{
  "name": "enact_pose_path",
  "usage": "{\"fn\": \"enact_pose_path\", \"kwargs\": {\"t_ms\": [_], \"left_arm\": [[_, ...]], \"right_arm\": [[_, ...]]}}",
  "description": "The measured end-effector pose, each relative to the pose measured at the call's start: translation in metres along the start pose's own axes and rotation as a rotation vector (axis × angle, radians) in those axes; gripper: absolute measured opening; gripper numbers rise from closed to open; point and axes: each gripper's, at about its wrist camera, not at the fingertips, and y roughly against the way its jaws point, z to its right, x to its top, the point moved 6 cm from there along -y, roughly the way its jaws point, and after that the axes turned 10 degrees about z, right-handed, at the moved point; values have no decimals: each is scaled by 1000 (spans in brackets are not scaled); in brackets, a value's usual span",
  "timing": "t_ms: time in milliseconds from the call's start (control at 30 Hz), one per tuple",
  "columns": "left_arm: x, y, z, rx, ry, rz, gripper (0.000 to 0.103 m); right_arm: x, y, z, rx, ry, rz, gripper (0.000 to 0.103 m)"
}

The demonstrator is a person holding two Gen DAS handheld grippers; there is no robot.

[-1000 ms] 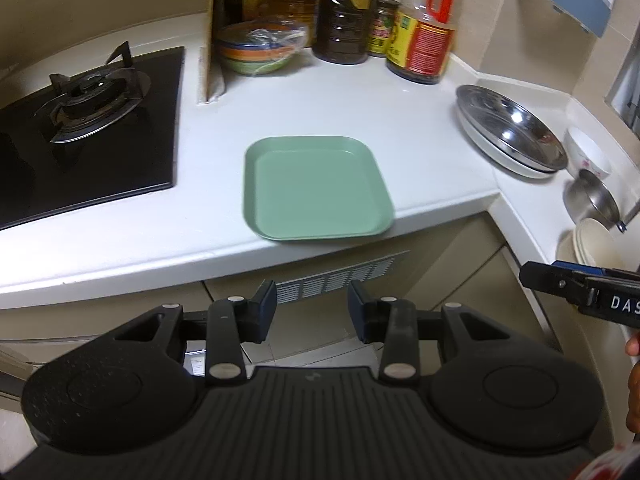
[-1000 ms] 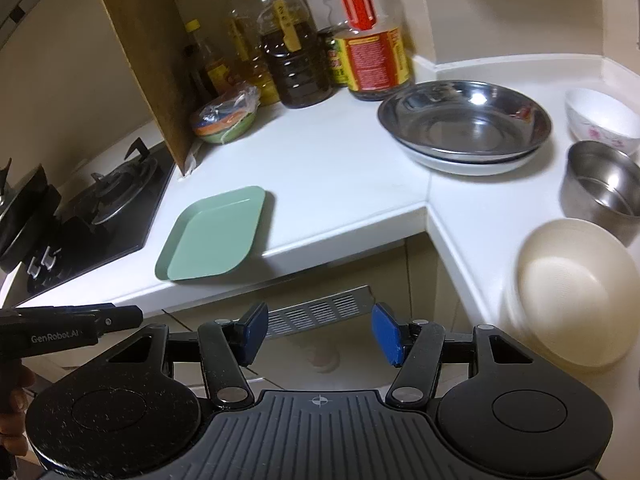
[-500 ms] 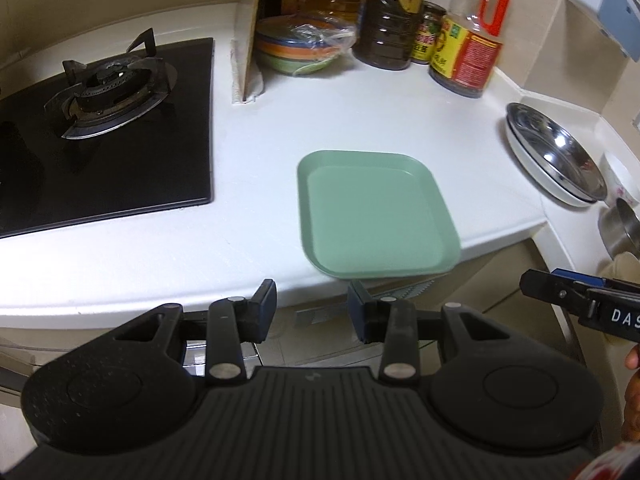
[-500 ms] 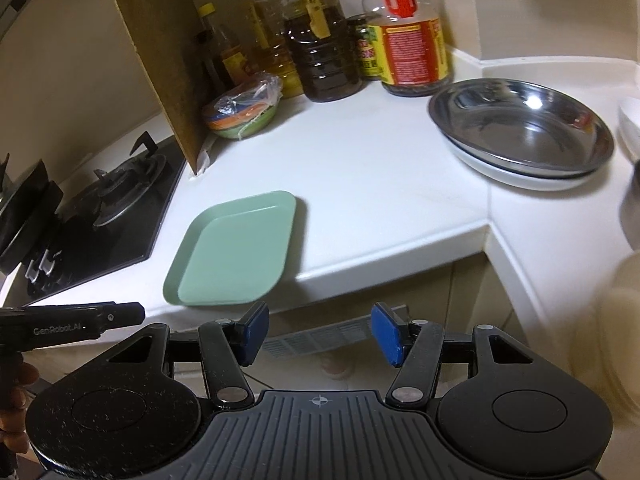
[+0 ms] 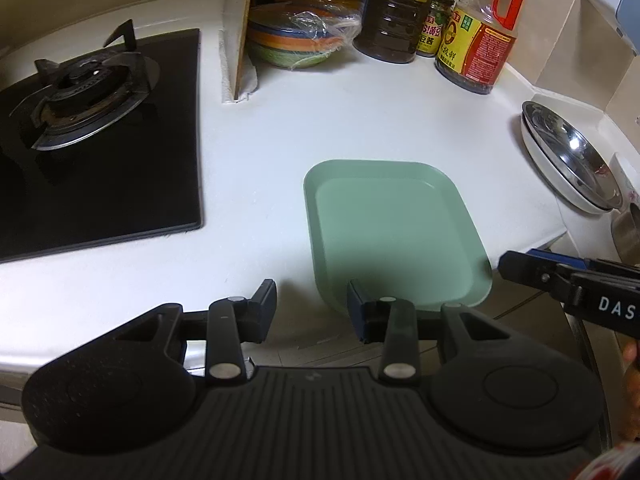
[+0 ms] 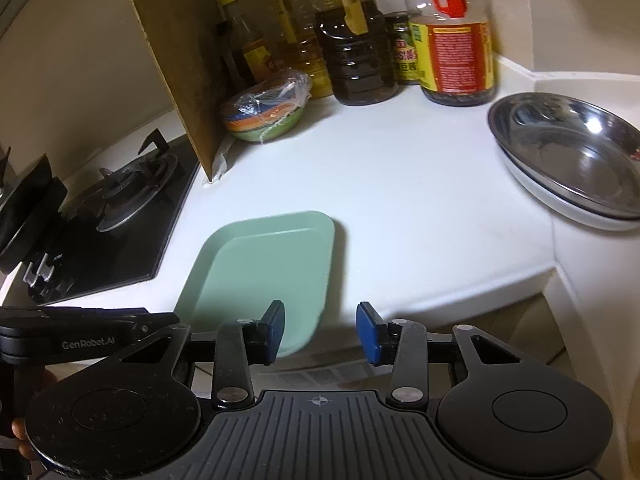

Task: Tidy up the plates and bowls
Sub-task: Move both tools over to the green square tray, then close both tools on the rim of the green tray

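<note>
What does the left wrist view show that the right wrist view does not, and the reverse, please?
Only the left wrist view shows the steel cup at its right edge. Only the right wrist view shows the yellow-capped bottle and the stove knobs. Both show the green tray, overhanging the counter edge, the steel dish, the wrapped bowls and the burner.

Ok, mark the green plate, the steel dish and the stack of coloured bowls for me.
green plate [image 5: 384, 232], left wrist view, on its flat floor.
steel dish [image 6: 568, 152], right wrist view, on its shiny inner surface.
stack of coloured bowls [image 6: 262, 114], right wrist view, on the plastic-wrapped side.
</note>
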Motion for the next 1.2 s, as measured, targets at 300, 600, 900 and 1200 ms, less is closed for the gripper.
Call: {"fn": "enact_pose_path", "kwargs": {"t_ms": [300, 600, 900, 1200], "left_arm": [[7, -22, 0, -22, -32, -10, 34], [8, -32, 0, -22, -40, -13, 26], [9, -33, 6, -21, -44, 4, 8], [8, -26, 17, -6, -69, 37, 7]], "right_arm": [[3, -27, 0, -15, 10, -16, 29], [1, -42, 2, -18, -1, -42, 21], [-1, -44, -1, 22, 21, -44, 7], [0, -34, 1, 31, 64, -14, 5]]}}
